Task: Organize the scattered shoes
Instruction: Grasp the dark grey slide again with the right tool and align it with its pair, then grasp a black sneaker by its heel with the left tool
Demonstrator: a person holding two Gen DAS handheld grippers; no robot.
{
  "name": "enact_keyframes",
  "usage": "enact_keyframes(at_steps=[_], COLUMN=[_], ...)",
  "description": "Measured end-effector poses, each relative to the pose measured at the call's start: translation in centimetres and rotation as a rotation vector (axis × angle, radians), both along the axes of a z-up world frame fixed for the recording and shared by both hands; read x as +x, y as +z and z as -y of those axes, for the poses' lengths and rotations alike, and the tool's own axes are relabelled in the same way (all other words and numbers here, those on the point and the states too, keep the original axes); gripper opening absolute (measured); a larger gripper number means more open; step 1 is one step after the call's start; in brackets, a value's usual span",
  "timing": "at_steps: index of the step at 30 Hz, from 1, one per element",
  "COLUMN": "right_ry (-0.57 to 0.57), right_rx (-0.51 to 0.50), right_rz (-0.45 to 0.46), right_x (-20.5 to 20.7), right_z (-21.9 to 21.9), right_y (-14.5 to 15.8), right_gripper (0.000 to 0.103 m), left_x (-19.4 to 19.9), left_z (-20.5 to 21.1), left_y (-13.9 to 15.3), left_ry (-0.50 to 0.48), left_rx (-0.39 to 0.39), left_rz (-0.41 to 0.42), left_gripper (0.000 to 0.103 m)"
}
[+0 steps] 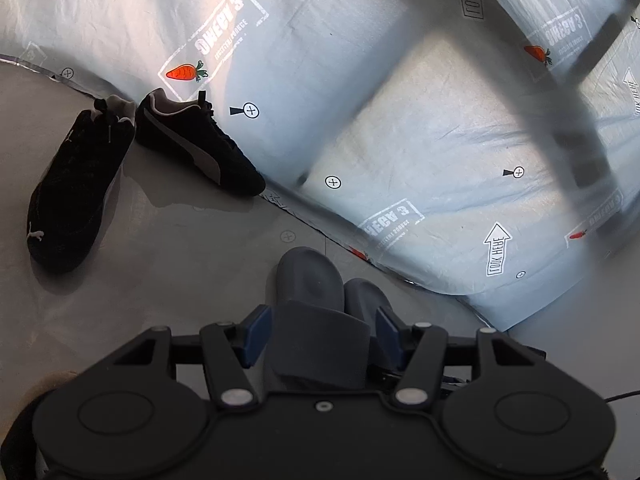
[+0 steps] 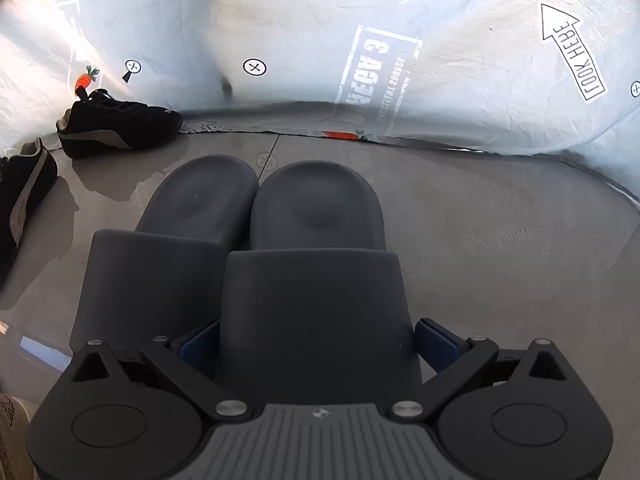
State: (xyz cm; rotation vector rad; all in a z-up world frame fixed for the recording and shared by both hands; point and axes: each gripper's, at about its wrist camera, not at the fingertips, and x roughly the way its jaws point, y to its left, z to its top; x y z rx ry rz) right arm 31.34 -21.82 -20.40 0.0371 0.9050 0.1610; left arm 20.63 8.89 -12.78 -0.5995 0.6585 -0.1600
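In the left wrist view my left gripper [image 1: 322, 332] is shut on the strap of a grey slide [image 1: 310, 276], blue pads pressing both sides. A second grey slide [image 1: 366, 300] lies close on its right. The right wrist view shows both slides side by side, pointing away from me. There my right gripper [image 2: 318, 344] is shut on the strap of the right slide [image 2: 316, 208], and the left slide [image 2: 200, 196] sits beside it. A pair of black sneakers with grey stripes [image 1: 192, 140] [image 1: 76, 184] stands by the sheet at the left, also seen as black sneakers [image 2: 120, 128] [image 2: 24, 196].
A glossy grey floor [image 1: 180, 264] meets a crinkled silver-white printed sheet [image 1: 400, 128] that rises behind it. A blurred dark bar [image 1: 580, 128] crosses the upper right of the left wrist view. A tan textured thing [image 2: 8, 424] shows at the lower left edge.
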Motion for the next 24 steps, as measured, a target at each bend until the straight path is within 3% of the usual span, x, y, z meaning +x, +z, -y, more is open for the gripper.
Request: enact_keyframes(at_steps=[5, 11, 17, 20, 24], right_ry=[-0.019, -0.053, 0.008, 0.050, 0.100], right_rx=[0.114, 0.251, 0.303, 0.308, 0.297], right_rz=[0.108, 0.162, 0.166, 0.173, 0.189], right_x=[-1.5, -4.5, -8.3, -10.0, -12.0], right_z=[2.1, 4.1, 3.4, 3.1, 2.4], right_y=[2.5, 5.7, 6.1, 6.3, 6.6], right_gripper=[0.101, 0.101, 0.101, 0.101, 0.102], left_x=[-1.3, -4.6, -8.8, -10.4, -10.3], left_z=[-0.7, -0.6, 0.5, 0.9, 0.0], left_y=[1.6, 4.1, 5.9, 5.8, 5.2], left_ry=[0.058, 0.147, 0.242, 0.260, 0.273], left_rx=[0.034, 0.094, 0.180, 0.215, 0.228], left_rz=[0.030, 0.039, 0.011, -0.007, -0.043], left_gripper=[0.058, 0.058, 0.060, 0.066, 0.067])
